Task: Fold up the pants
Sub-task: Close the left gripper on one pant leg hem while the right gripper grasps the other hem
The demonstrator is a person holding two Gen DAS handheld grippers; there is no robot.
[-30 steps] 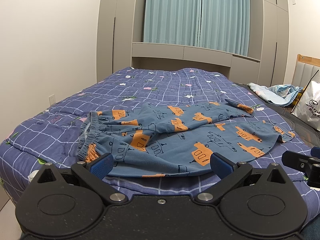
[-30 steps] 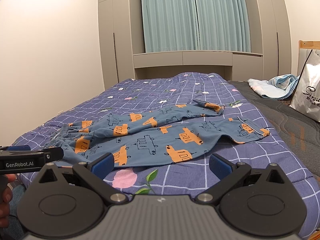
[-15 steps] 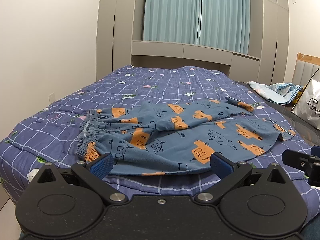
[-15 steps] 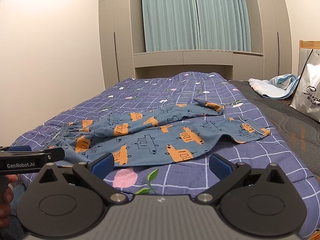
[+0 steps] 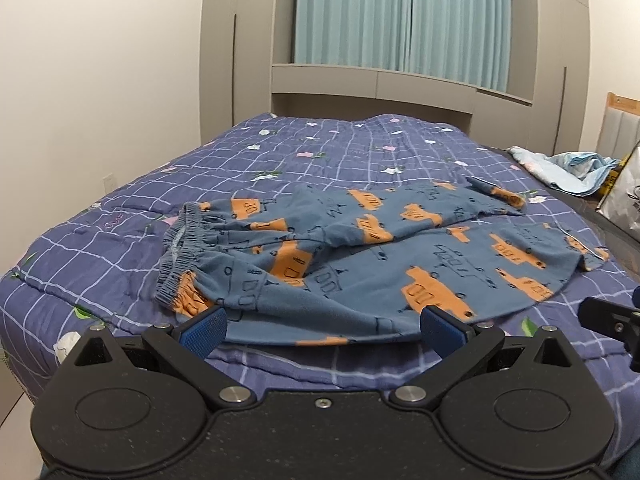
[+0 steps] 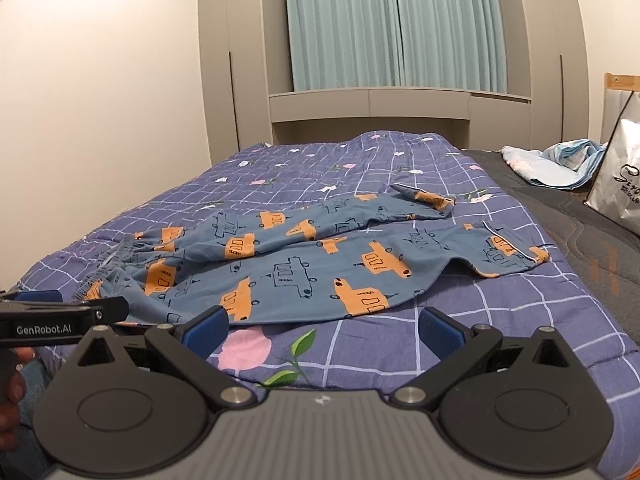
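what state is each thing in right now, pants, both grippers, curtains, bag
blue pyjama pants with orange vehicle print: unfolded, spread on the bed, legs apart, waistband bunched
left hand-held gripper: open, holding nothing, at the pants' near edge
right hand-held gripper: open, holding nothing, over bare quilt
teal curtains: drawn shut
white shopping bag: standing upright
light blue cloth: crumpled in a heap

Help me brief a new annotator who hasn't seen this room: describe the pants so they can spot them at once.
Start at the bed under the purple checked quilt. The pants lie spread out across its near half, waistband to the left and legs running right. Unlike the flowered quilt and the pale bundled cloth off to the right, they are blue-grey with orange vehicle prints.
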